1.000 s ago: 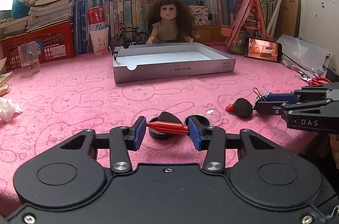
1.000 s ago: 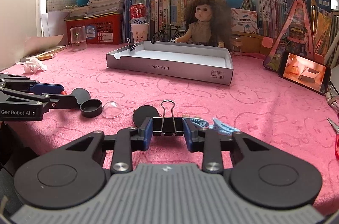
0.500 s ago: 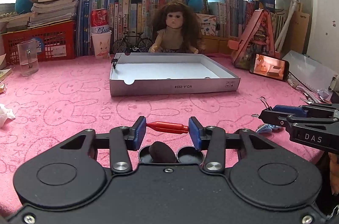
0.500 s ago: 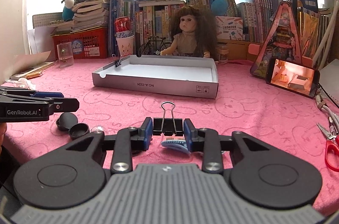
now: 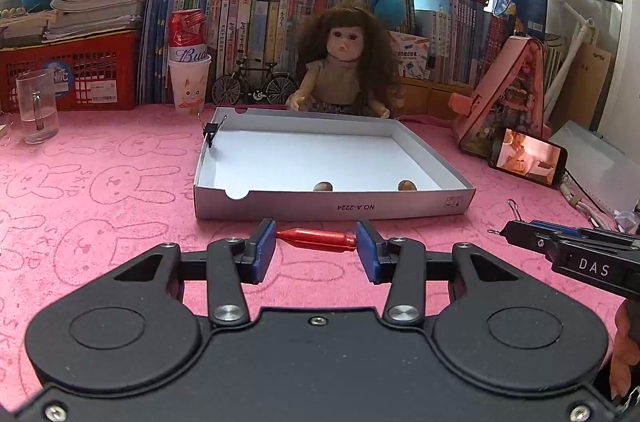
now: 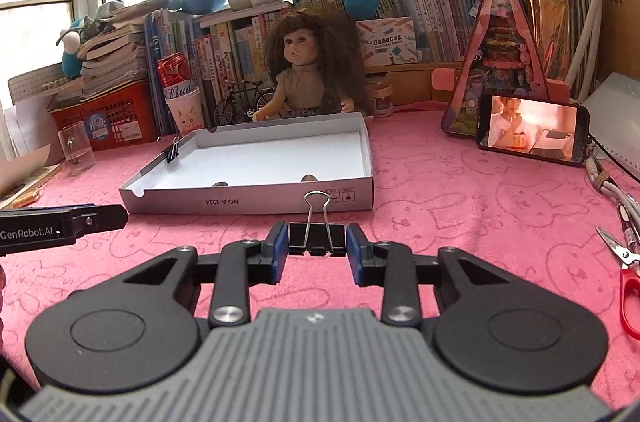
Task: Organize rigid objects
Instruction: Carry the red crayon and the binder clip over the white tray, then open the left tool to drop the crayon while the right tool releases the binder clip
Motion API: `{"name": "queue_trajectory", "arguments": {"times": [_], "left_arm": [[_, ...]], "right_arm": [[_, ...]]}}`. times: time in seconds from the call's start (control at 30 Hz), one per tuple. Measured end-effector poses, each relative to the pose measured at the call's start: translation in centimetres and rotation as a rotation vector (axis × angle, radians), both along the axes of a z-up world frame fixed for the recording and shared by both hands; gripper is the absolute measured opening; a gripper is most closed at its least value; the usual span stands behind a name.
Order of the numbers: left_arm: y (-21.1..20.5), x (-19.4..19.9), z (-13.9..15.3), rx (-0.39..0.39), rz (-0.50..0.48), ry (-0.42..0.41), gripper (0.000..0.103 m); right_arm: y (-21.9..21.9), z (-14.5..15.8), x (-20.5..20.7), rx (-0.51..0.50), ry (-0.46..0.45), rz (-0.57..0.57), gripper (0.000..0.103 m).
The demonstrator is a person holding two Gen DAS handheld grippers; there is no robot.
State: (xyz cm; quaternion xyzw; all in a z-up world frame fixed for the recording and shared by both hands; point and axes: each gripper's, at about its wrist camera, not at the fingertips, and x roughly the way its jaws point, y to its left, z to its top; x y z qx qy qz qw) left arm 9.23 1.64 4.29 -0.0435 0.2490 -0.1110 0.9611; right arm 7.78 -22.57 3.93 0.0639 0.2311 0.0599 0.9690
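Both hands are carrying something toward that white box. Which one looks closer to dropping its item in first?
Probably the left. Its fingers grip the red pen-like piece almost squarely before the white box. The right fingers hold the binder clip opposite the box's right-hand corner, so the right looks less squarely lined up.

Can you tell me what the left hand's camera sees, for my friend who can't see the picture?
The left gripper holds a small red bullet-shaped stick sideways between its blue pads, above a pink bunny-print cloth. Just ahead lies a shallow white box with two small brown things inside and a black clip on its left wall. A doll sits behind it.
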Motion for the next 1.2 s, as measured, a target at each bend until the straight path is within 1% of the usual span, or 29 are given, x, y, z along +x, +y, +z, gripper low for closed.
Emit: {"name": "queue_trajectory", "arguments": {"times": [0.17,0.37,0.57,0.73,0.87,1.0,1.2], "left_arm": [[0.0,3.2,0.4,-0.031,0.02,0.028,0.041],[-0.6,7.1,0.5,-0.012,0.062,0.061,0.041],[-0.7,11.4,0.5,-0.006,0.099,0.102,0.041],[-0.9,14.6,-0.1,0.017,0.143,0.139,0.041],[-1.1,15.9,-1.0,0.022,0.16,0.166,0.041],[-1.5,16.7,-1.9,0.051,0.169,0.179,0.041],[-1.7,17.6,-2.7,0.074,0.187,0.202,0.042]], "right_arm": [[-0.5,0.7,2.3,0.052,0.003,-0.018,0.036],[-0.4,1.1,5.6,0.068,0.015,-0.021,0.036],[-0.8,1.2,10.1,0.119,0.098,-0.016,0.036],[-1.1,0.8,13.6,0.174,0.18,-0.02,0.036],[-0.9,0.1,15.6,0.176,0.232,-0.029,0.036],[-0.6,-0.6,16.8,0.175,0.263,-0.034,0.036],[0.0,-1.2,17.8,0.15,0.276,-0.034,0.036]]}}
